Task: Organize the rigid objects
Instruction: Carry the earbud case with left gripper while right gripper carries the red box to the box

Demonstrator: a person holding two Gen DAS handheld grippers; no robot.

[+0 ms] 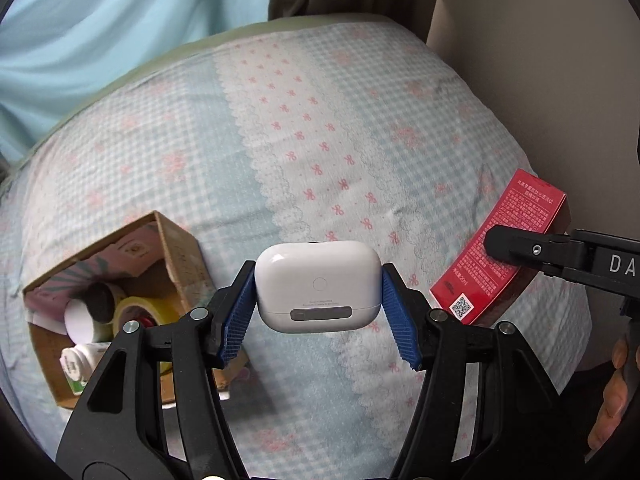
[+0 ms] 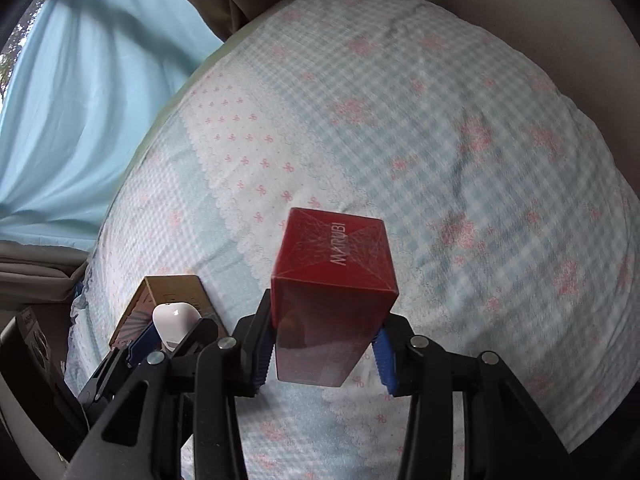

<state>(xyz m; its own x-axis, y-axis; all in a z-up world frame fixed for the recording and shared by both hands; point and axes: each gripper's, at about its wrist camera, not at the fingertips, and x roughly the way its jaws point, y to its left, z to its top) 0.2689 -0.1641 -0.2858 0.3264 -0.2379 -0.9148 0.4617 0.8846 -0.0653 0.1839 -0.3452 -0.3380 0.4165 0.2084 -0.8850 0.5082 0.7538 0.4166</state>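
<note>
My left gripper [image 1: 318, 304] is shut on a white earbud case [image 1: 318, 284] and holds it above the bed, just right of an open cardboard box [image 1: 182, 248]. The case also shows in the right wrist view [image 2: 176, 320], in front of the box [image 2: 172, 288]. My right gripper [image 2: 320, 354] is shut on a red carton [image 2: 334, 280], held upright above the bedsheet. The carton also shows at the right of the left wrist view [image 1: 500, 248], with a right gripper finger across it.
The box holds a yellow tape roll [image 1: 136, 308], a white bottle [image 1: 78, 364] and a dark-capped white jar [image 1: 86, 312]. A blue checked bedsheet [image 1: 320, 140] covers the bed. A light blue curtain [image 1: 100, 20] hangs behind. A beige wall [image 1: 540, 60] stands at right.
</note>
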